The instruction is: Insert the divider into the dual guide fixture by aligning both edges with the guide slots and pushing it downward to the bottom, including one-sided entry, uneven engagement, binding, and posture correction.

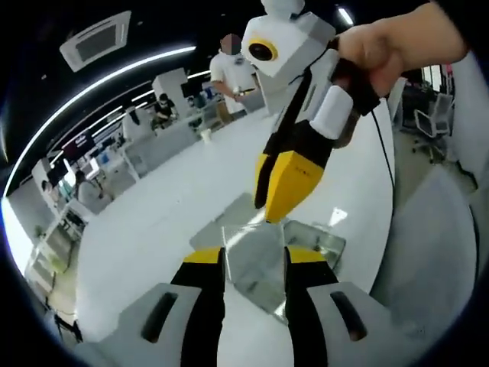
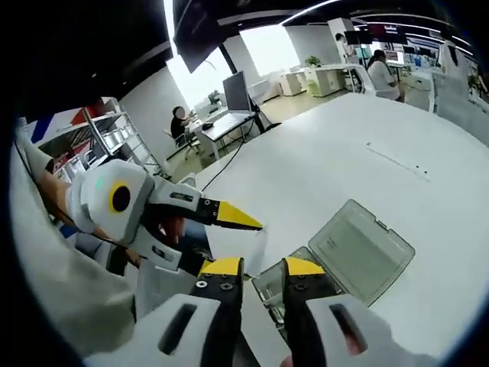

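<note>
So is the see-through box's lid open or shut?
Open. The lid lies flat on the white table, flipped back beside the clear box.

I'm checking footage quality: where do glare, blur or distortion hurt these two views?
Left gripper view: fisheye bends the ceiling lights into arcs; the clear divider mirrors the room, edges hard to trace. Right gripper view: the window blows out white; the clear box looks hazy, its lid open.

Both the left gripper [image 1: 254,264] and the right gripper [image 2: 256,274] have white housings with dark slots, black jaws tipped yellow, and small screws near the tips.
</note>
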Demonstrator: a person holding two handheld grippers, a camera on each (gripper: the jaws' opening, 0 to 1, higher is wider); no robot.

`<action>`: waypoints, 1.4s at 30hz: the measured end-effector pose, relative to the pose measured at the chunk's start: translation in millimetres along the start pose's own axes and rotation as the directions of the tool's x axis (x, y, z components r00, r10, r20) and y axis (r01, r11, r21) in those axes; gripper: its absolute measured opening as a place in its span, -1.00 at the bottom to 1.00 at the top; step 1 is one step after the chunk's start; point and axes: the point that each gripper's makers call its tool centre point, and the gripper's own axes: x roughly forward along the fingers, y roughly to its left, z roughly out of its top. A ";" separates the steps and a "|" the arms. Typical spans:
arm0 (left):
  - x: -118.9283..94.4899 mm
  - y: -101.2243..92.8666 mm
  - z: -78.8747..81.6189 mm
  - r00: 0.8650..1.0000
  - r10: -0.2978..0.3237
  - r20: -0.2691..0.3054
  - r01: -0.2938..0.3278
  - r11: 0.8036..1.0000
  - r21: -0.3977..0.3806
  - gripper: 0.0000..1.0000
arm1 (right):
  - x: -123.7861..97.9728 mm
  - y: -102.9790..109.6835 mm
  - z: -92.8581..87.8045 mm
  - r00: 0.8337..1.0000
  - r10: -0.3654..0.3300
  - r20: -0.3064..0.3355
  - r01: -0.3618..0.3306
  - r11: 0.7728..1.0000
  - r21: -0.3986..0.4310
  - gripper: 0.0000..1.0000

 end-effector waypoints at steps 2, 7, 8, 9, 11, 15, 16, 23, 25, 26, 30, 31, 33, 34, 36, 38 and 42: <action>0.0 -1.0 1.1 1.000 0.002 0.003 -0.002 1.000 0.020 -0.44 | 2.0 0.3 -2.0 1.000 0.001 -0.012 -0.001 1.000 0.004 -0.71; -0.4 -4.5 4.1 1.000 0.002 0.010 -0.002 0.999 0.043 -0.44 | 5.3 -0.3 -3.3 1.000 -0.002 -0.025 0.003 1.000 0.021 -0.74; -0.2 -4.8 4.4 1.000 0.001 0.011 -0.002 0.999 0.046 -0.44 | 6.4 -0.3 -3.0 1.000 -0.003 -0.026 0.003 1.000 0.023 -0.74; 0.1 -5.2 4.9 1.000 0.002 0.011 -0.003 0.999 0.055 -0.44 | 7.7 -0.8 -3.6 0.999 -0.006 -0.033 0.007 1.000 0.028 -0.75; -0.1 -6.0 6.3 1.000 0.001 0.013 -0.002 0.998 0.062 -0.44 | 8.8 -1.7 -4.1 0.999 -0.008 -0.037 0.009 0.999 0.035 -0.78; -0.2 -6.2 8.2 1.000 0.003 0.018 -0.005 0.997 0.079 -0.44 | 10.9 -0.1 -3.4 0.999 -0.006 -0.039 0.008 0.999 0.053 -0.81; -0.2 -6.5 8.5 1.000 0.003 0.019 -0.005 0.996 0.084 -0.44 | 11.3 -1.2 -3.7 0.999 -0.008 -0.045 0.011 0.998 0.054 -0.82; -0.2 -8.7 10.4 1.000 0.004 0.019 -0.006 0.993 0.115 -0.44 | 12.5 -0.2 -5.0 0.998 -0.006 -0.057 0.010 0.998 0.062 -0.90; -0.2 -8.9 11.4 1.000 0.006 0.021 -0.009 0.992 0.126 -0.44 | 12.7 0.5 -5.0 0.998 -0.004 -0.058 0.008 0.998 0.069 -0.92; 0.0 -9.2 11.4 1.000 0.006 0.020 -0.008 0.991 0.130 -0.44 | 12.7 0.4 -5.3 0.998 -0.004 -0.061 0.009 0.998 0.070 -0.93; 0.4 -10.5 12.5 1.000 0.009 0.022 -0.012 0.986 0.164 -0.44 | 13.0 0.1 -5.4 0.998 -0.006 -0.069 0.011 0.997 0.072 -0.97; 0.5 -10.7 12.3 1.000 0.010 0.021 -0.013 0.985 0.170 -0.44 | 13.1 0.4 -5.2 0.998 -0.006 -0.069 0.010 0.997 0.071 -0.98; 0.5 -10.7 12.1 1.000 0.010 0.021 -0.014 0.985 0.172 -0.44 | 13.2 0.9 -5.8 0.997 -0.003 -0.076 0.009 0.997 0.081 -0.99; 0.5 -10.9 11.7 1.000 0.011 0.020 -0.014 0.984 0.178 -0.44 | 13.6 1.3 -5.8 0.997 0.001 -0.078 0.006 0.997 0.080 -1.00; 0.3 -11.2 11.8 1.000 0.013 0.019 -0.016 0.981 0.191 -0.44 | 14.2 1.6 -6.2 0.997 0.000 -0.083 0.008 0.996 0.091 -1.00; 0.4 -11.1 11.6 1.000 0.013 0.020 -0.017 0.981 0.194 -0.44 | 14.6 1.4 -5.8 0.996 0.004 -0.084 0.004 0.996 0.093 -1.00; 0.4 -10.9 11.3 1.000 0.015 0.024 -0.019 0.981 0.195 -0.44 | 14.6 2.1 -6.1 0.996 0.006 -0.088 0.003 0.995 0.096 -1.00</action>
